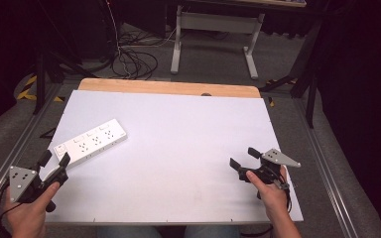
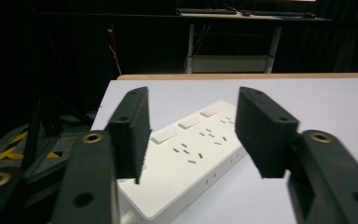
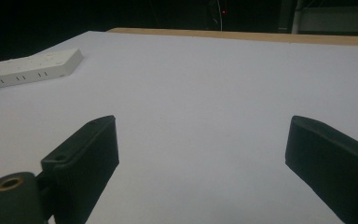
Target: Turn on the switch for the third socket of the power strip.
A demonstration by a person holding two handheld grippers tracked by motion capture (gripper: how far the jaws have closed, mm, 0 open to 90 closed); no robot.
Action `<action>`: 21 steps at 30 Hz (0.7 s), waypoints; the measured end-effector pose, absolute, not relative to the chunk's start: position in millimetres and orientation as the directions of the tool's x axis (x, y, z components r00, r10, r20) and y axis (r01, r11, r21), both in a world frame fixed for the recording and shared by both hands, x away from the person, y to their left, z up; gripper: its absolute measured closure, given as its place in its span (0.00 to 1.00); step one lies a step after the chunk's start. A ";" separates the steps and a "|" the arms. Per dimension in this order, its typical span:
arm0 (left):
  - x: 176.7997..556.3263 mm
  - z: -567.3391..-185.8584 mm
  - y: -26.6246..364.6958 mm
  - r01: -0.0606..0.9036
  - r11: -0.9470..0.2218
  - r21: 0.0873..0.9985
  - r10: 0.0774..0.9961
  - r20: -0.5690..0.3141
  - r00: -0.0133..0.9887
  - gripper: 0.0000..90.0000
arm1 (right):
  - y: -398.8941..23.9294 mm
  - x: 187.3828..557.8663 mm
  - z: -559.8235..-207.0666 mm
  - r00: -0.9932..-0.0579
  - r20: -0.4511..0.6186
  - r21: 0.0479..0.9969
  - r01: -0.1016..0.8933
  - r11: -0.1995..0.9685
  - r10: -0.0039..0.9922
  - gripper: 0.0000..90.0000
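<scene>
A white power strip (image 1: 90,141) with several sockets and rocker switches lies slantwise on the left part of the white tabletop (image 1: 188,124). My left gripper (image 1: 54,159) hovers at the strip's near end, held in a hand at the table's front left corner. In the left gripper view its black jaws stand apart at either side of the power strip (image 2: 191,154), and the pads do not press on it. My right gripper (image 1: 244,157) rests at the front right with its jaws wide apart over bare table. The right gripper view has the power strip (image 3: 28,67) far off at the upper left.
A wooden strip (image 1: 168,88) runs along the table's far edge. Beyond it a second table's metal legs (image 1: 178,44) stand on the grey floor beside a tangle of cables (image 1: 134,62). Metal rails (image 1: 322,148) flank the table's sides.
</scene>
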State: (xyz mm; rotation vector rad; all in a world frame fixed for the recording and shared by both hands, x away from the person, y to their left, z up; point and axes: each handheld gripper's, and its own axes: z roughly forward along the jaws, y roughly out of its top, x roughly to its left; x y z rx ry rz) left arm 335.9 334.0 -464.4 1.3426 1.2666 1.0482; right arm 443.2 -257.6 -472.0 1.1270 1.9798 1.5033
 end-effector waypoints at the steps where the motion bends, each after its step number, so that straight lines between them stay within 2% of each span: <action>1: 335.5 -464.3 334.5 0.156 0.021 0.988 0.996 -0.034 0.086 0.58 | -257.6 443.3 -472.3 -0.589 0.146 0.930 0.356 0.093 0.794 0.11; 10: 334.4 -463.8 339.1 0.153 0.017 0.988 0.994 -0.034 0.104 0.82 | -256.8 443.9 -473.2 -0.593 0.147 0.926 0.364 0.100 0.792 0.11; 15: 333.8 -463.2 339.4 0.145 0.018 0.989 0.994 -0.034 0.106 0.87 | -257.2 443.8 -473.2 -0.593 0.148 0.926 0.363 0.100 0.791 0.11; 21: 333.3 -461.0 340.9 0.162 0.015 0.987 0.994 -0.032 0.103 1.00 | -257.0 443.7 -473.2 -0.593 0.148 0.926 0.365 0.101 0.792 0.11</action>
